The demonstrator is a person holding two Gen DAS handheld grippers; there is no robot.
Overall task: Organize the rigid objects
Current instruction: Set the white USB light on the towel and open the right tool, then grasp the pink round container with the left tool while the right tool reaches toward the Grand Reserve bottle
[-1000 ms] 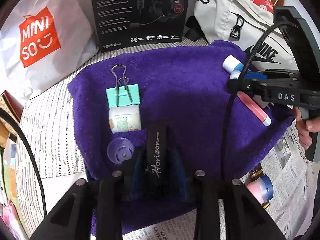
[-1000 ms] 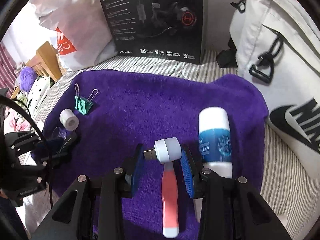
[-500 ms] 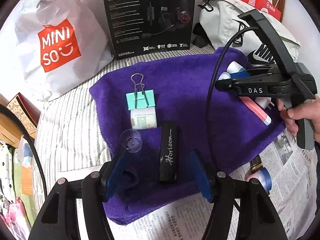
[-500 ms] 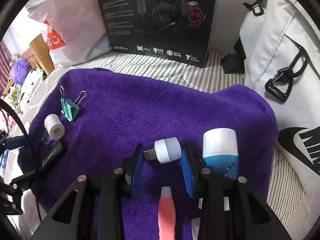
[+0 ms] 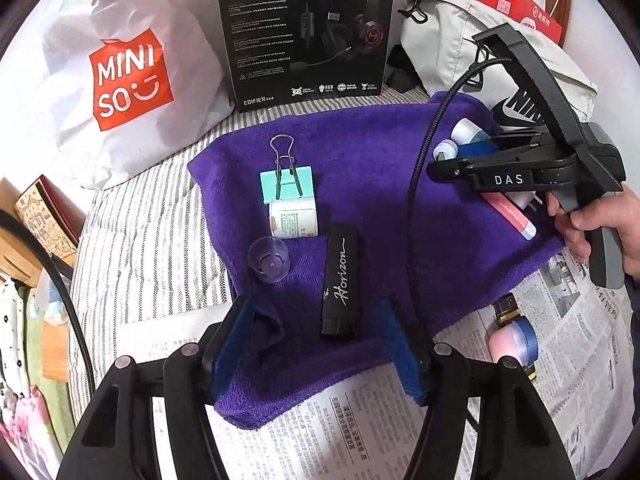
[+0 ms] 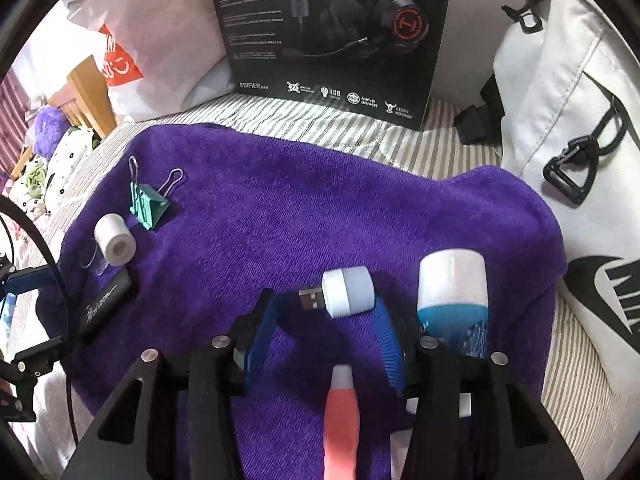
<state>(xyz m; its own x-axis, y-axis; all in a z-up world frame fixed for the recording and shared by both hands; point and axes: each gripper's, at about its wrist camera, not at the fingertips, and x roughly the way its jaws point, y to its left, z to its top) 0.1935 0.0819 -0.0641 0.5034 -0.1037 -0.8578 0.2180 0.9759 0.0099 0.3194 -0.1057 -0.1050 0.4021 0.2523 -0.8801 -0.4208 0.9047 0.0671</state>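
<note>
A purple towel (image 5: 376,152) carries the objects. A black "Horizon" case (image 5: 341,284) lies flat on it, its near end between the fingertips of my left gripper (image 5: 318,312); the pads stand wide and do not touch it. Beside it are a clear cap (image 5: 269,260), a small white bottle (image 5: 294,218) and a teal binder clip (image 5: 286,184). My right gripper (image 6: 325,298) has its jaws opening; a white USB lamp (image 6: 346,291) lies tilted at the tips, against the right pad only. A pink tube (image 6: 342,412) lies under the gripper and a blue-white tube (image 6: 452,300) to its right.
A black headset box (image 5: 304,32) stands behind the towel, with a white Miniso bag (image 5: 120,80) to its left and a white Nike bag (image 6: 568,128) to its right. Newspaper (image 5: 360,432) at the front carries a pink-and-blue jar (image 5: 512,344). A hand (image 5: 600,224) holds the right gripper.
My left gripper opened off the black case, left it on the towel and drew back and up. My right jaws spread apart, and the USB lamp now lies loose and tilted.
</note>
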